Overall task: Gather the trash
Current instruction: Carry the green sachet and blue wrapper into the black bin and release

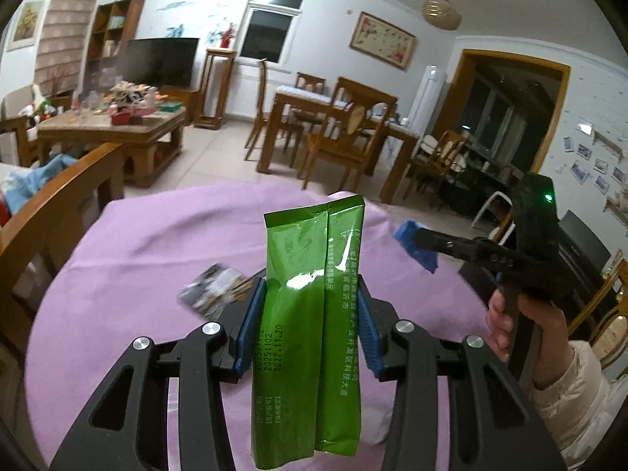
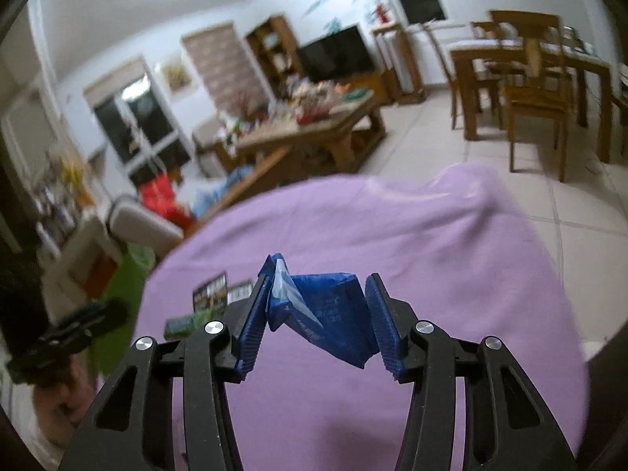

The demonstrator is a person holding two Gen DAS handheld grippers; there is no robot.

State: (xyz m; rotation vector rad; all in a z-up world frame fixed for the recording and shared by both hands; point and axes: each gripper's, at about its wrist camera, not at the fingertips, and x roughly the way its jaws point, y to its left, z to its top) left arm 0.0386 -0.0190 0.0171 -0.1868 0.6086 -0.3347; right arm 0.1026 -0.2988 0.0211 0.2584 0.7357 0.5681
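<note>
Between left hand-held gripper pads: green sachet, clamped upright; right hand-held gripper pinches blue wrapper.

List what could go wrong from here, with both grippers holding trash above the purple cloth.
1. The green packet stands tall above the left gripper, pinched only by its side edges; it may bow and slip out.
2. The crumpled blue wrapper sits loosely in the right gripper; it could drop.
3. A dark wrapper on the purple cloth might be forgotten.
</note>
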